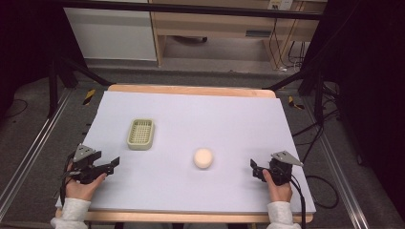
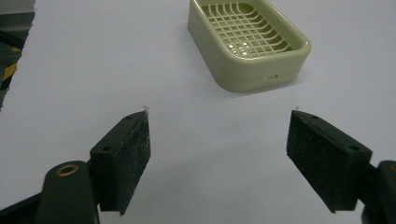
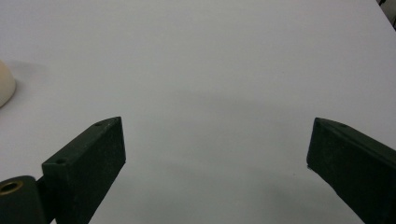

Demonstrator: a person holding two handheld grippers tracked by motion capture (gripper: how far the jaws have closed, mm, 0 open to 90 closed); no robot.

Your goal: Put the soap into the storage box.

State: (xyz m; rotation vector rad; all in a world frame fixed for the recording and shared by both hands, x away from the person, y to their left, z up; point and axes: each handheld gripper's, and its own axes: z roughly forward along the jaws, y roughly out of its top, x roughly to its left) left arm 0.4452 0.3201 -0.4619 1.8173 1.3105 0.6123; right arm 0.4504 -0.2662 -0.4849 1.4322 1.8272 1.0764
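From the high view, a pale green soap dish (image 1: 140,134) sits left of centre on the white table (image 1: 191,114), a round cream soap bar (image 1: 203,158) lies nearer and to its right, and the left gripper (image 1: 113,164) and right gripper (image 1: 253,168) rest at the near corners. In the left gripper view the jaws stand wide apart over bare table, the soap dish (image 2: 247,44) just beyond them with nothing between. In the right gripper view the jaws are likewise spread wide, with the soap bar (image 3: 5,87) at the far left edge.

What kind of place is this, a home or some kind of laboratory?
Most likely a laboratory or recording workspace, not a home. A table covered by a plain white sheet stands inside a black metal frame, loose cables lie on the floor, and dark curtains hang at the sides.
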